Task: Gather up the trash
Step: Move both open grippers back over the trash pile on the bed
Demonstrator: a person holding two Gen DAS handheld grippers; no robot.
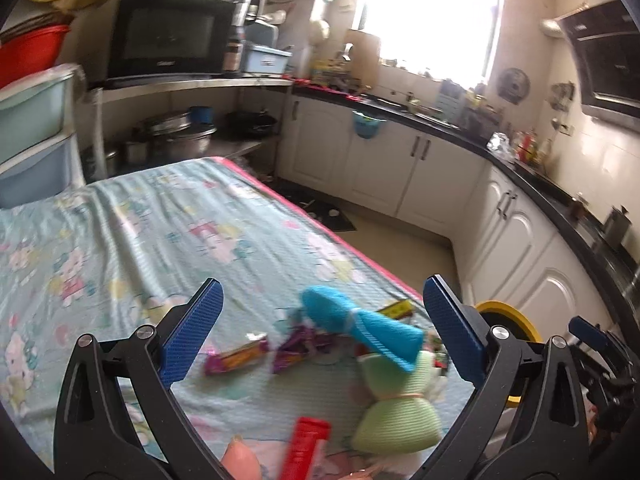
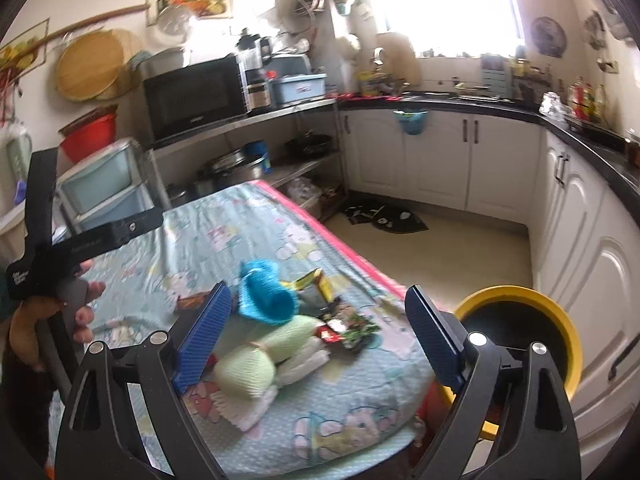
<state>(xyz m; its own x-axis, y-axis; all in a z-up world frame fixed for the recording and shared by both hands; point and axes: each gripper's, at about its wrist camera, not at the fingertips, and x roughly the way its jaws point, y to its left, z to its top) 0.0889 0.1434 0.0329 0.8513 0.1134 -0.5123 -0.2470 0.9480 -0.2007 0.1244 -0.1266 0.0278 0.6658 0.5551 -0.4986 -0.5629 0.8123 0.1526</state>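
A table (image 1: 132,240) under a cartoon-print cloth holds a heap of trash at its near right corner. There are purple snack wrappers (image 1: 236,356), a yellow wrapper (image 2: 316,282), a red wrapper (image 1: 306,448) and dark wrappers (image 2: 344,326). Among them lie a blue mesh scrubber (image 1: 352,320) and a green one (image 2: 256,364). My left gripper (image 1: 323,282) hangs open above the heap with nothing between its pads. Over the same corner, my right gripper (image 2: 318,288) is also wide open and empty. A yellow-rimmed black bin (image 2: 560,312) stands just off the table's right edge.
White cabinets (image 2: 436,160) under a dark counter run along the back and right walls. A microwave (image 2: 196,92) sits on a metal shelf with pots below, and plastic drawers (image 2: 104,192) stand to its left. A dark mat (image 2: 384,216) lies on the pale floor.
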